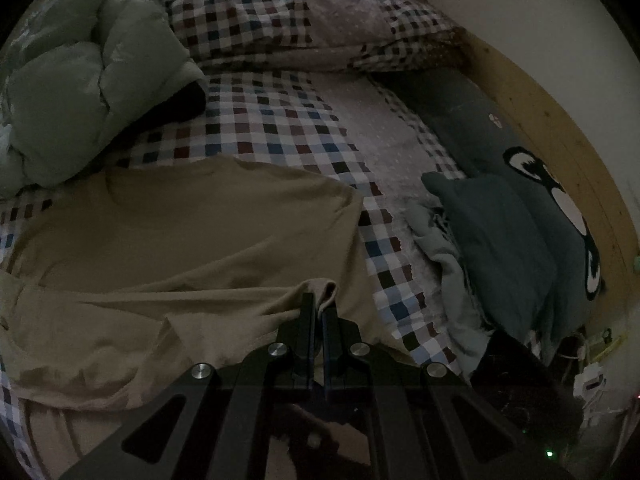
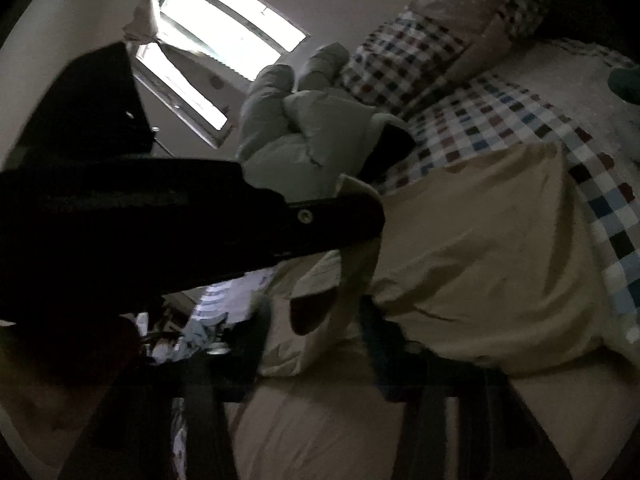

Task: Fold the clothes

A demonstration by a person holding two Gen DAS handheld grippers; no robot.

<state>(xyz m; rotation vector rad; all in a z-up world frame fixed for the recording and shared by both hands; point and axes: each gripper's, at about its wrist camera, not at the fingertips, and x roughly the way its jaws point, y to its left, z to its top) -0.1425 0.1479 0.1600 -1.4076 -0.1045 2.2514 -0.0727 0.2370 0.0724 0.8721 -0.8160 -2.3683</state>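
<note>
Left claw point(image 1: 319, 312) closed tight, thin edge of beige shirt point(image 1: 180, 232) pinched between pads. Right claw point(image 2: 316, 320) partly closed around bunched shirt fold; firm grip cannot be told, view dark. Shirt spread on bed, over checked sheet point(image 1: 280, 128), beside green duvet point(image 1: 80, 92). Cloth judged light, soft, limp, not slippery; best held at hem corners and shoulder seams.

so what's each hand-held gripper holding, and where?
Left hand-held gripper: beige shirt, pinched at a folded edge. Right hand-held gripper: shirt cloth between its fingers; grip unclear.
</note>
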